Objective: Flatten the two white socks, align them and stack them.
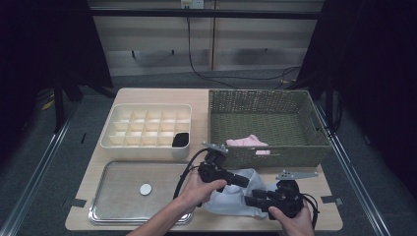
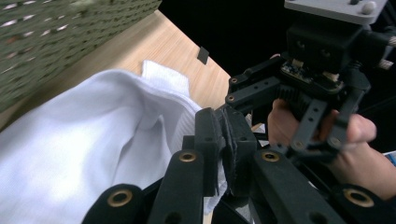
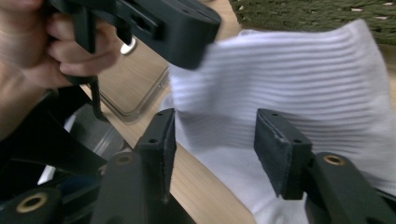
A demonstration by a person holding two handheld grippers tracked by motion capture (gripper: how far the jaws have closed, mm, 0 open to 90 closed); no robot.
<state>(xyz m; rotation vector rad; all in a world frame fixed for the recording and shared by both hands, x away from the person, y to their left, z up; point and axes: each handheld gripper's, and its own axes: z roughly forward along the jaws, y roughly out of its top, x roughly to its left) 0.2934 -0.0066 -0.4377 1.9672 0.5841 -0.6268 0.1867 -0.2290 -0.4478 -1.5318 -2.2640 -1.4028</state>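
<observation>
While my left gripper [image 2: 223, 154] pinches the white sock [image 1: 231, 196] at the table's near right edge, my right gripper [image 3: 215, 154] stands open around it. Farther off, the divided organizer [image 1: 147, 130] holds one dark roll; pink socks [image 1: 247, 141] wait in the basket [image 1: 265, 156].

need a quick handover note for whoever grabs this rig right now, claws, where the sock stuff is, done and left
Left claw: shut on the white sock, pinching its edge.
Right claw: open, with the ribbed part of the sock lying between its pads, untouched.
The sock is on the table's front edge, before the green basket.
A pink item lies in the basket; a dark item sits in a corner cell of the divider box.
Left, likely: fold or roll the sock, then stow it.
</observation>
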